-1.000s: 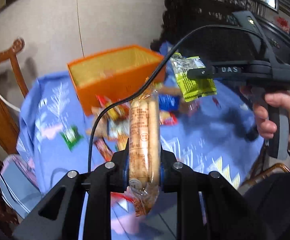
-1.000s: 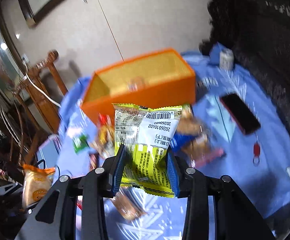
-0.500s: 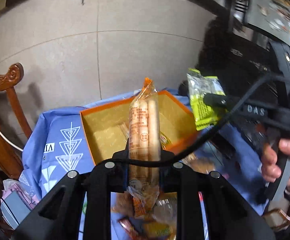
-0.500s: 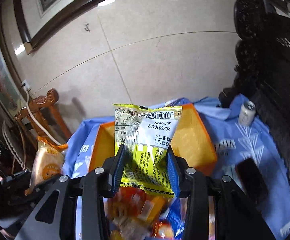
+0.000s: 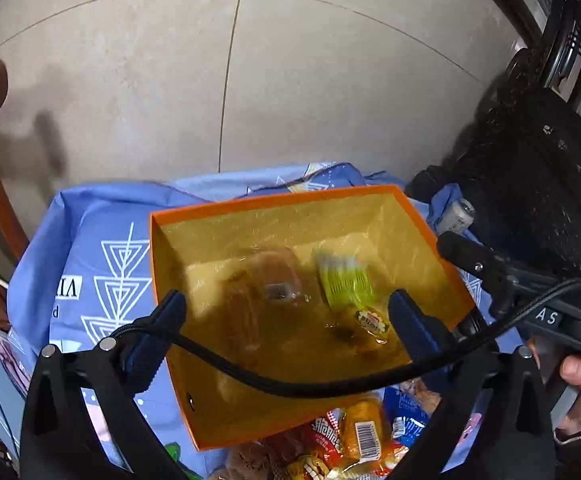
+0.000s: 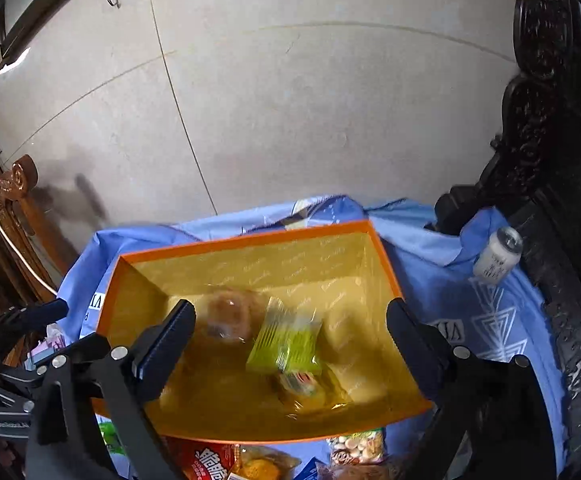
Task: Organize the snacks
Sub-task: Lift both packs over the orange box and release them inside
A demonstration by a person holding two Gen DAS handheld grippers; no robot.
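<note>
An orange box (image 5: 274, 205) with a yellow inside stands on the blue cloth; it also shows in the right wrist view (image 6: 246, 242). My left gripper (image 5: 286, 312) is open and empty above it. My right gripper (image 6: 290, 328) is open and empty above it too. A yellow-green packet (image 6: 286, 348) and a clear sausage pack (image 5: 250, 304), both blurred, are inside the box with other wrapped snacks (image 5: 366, 324). In the left wrist view the yellow-green packet (image 5: 342, 280) sits right of the sausage pack.
Several loose snacks (image 5: 350, 440) lie on the blue cloth (image 5: 90, 264) in front of the box, seen also in the right wrist view (image 6: 210, 460). A white can (image 6: 496, 256) lies at the right. A wooden chair (image 6: 14, 200) stands left, dark carved furniture (image 6: 562, 160) right.
Both grippers have opened over the box. The sausage pack left my left gripper and the yellow-green packet left my right gripper; both are now inside the box.
</note>
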